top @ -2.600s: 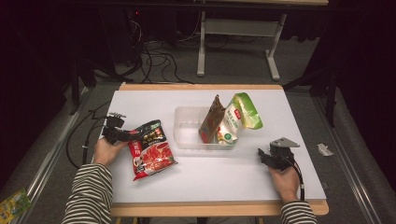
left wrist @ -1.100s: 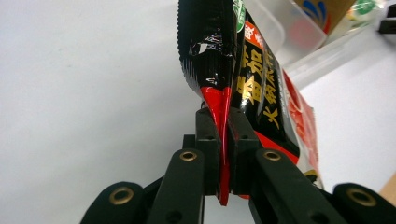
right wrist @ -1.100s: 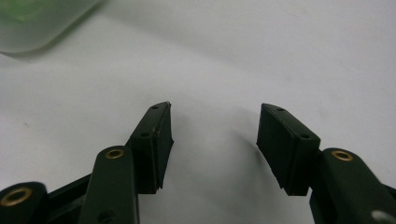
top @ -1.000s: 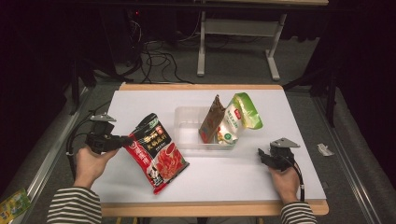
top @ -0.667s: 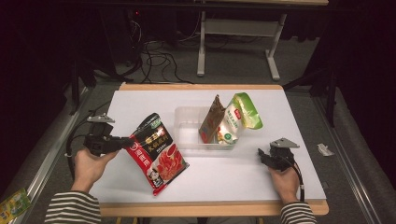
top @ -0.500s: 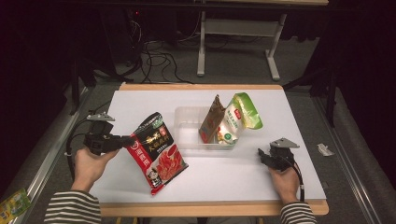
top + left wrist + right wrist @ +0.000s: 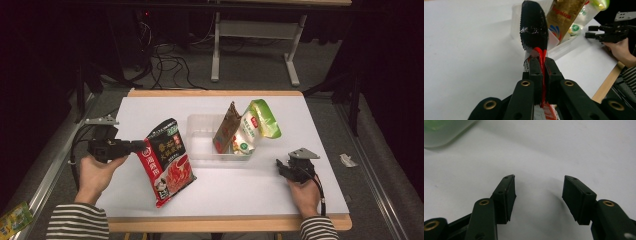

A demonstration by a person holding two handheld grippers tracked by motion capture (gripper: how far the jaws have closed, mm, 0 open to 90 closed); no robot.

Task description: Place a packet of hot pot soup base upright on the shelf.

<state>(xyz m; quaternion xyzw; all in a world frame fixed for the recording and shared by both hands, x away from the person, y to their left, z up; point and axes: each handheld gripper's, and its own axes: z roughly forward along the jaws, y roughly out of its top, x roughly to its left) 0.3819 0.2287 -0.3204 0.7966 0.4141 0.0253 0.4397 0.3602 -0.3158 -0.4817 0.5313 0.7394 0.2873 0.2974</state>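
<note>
At the table's left side we see the left gripper (image 7: 134, 146) clamped tight on the edge of the red-and-black pouch (image 7: 166, 167) — the pouch hangs tilted, its lower corner down by the white tabletop (image 7: 150, 107), just beside the clear tray (image 7: 200, 145). Inside that tray a brown packet (image 7: 226, 128) and a green-topped pouch (image 7: 257, 125) lean together. Our right gripper (image 7: 279, 165) rests near the table's right edge — jaws spread apart, nothing between them.

A clear plastic bin (image 7: 205, 150) on the white table (image 7: 300, 115) holds a brown packet (image 7: 226, 129) and a green-and-white pouch (image 7: 255, 127) leaning together, while black cables (image 7: 170, 62) lie on the floor beyond.
</note>
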